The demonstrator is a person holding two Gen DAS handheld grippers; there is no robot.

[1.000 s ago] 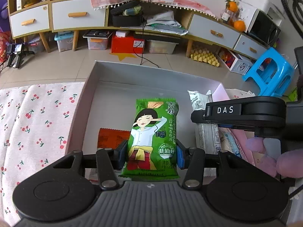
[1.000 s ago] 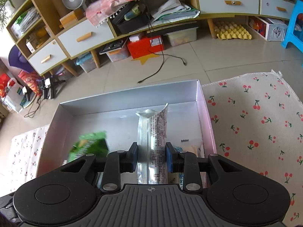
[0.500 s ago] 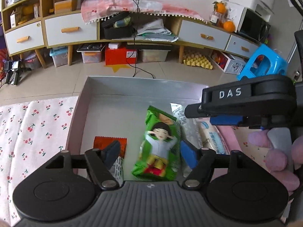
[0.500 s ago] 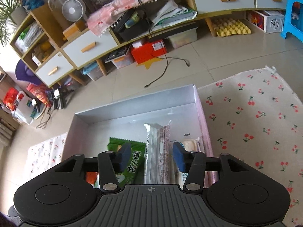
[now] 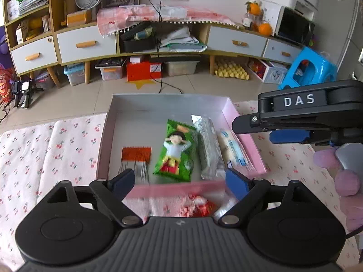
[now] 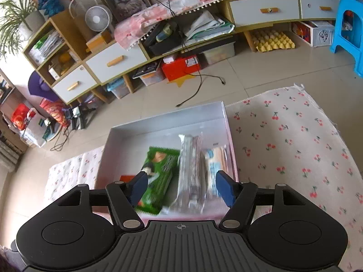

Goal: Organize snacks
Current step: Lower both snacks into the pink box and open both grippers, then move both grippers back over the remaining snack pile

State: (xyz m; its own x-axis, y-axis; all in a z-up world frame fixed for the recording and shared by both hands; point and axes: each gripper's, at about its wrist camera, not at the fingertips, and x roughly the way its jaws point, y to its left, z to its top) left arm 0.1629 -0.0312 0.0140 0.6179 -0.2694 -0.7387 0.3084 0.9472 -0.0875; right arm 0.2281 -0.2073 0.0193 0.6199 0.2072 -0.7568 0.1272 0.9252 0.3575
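Change: green pack (image 5: 175,153) and silver pack (image 5: 208,146), gripped a second ago, now lie released.
Grippers: left gripper (image 5: 179,182) and right gripper (image 6: 180,189) opening, empty.
Location: both in box (image 5: 169,102), side by side.
Meaning: placements look done; red snack (image 5: 197,206) outside remains.

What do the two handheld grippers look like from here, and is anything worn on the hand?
Both the left gripper and the right gripper are black plastic with ribbed bodies, round side discs, silver pivot screws and blue finger pads. The right gripper's side reads DAS in white. The hand wears a purple glove.
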